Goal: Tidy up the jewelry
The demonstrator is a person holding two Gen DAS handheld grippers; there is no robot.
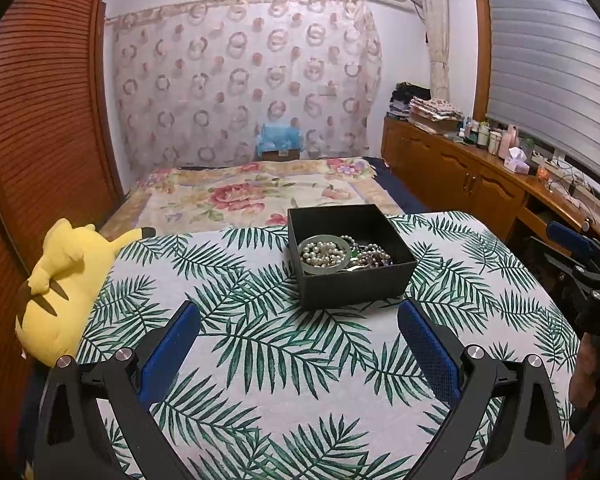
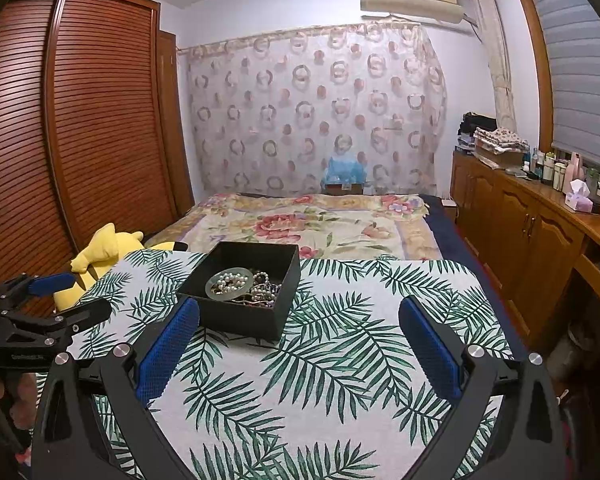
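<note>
A black open box (image 1: 356, 284) stands on the leaf-print tablecloth (image 1: 260, 360). Inside lie a pale green bangle (image 1: 306, 266) ringing a pearl strand (image 1: 324, 254), and a tangle of dark bead necklaces (image 1: 374, 258). My left gripper (image 1: 300, 316) is open and empty, just short of the box. The box also shows in the right wrist view (image 2: 244, 320), with bangle and pearls (image 2: 229, 281) and beads (image 2: 266, 286). My right gripper (image 2: 300, 312) is open and empty, the box near its left finger. The left gripper (image 2: 66, 294) shows at the left edge, the right gripper (image 1: 580, 256) at the right edge.
A yellow plush toy (image 1: 64, 288) lies at the table's left edge, also in the right wrist view (image 2: 100, 256). Behind the table is a bed with a floral cover (image 1: 252, 192). A wooden wardrobe (image 1: 40, 120) stands left, a cabinet with bottles (image 1: 480, 168) right.
</note>
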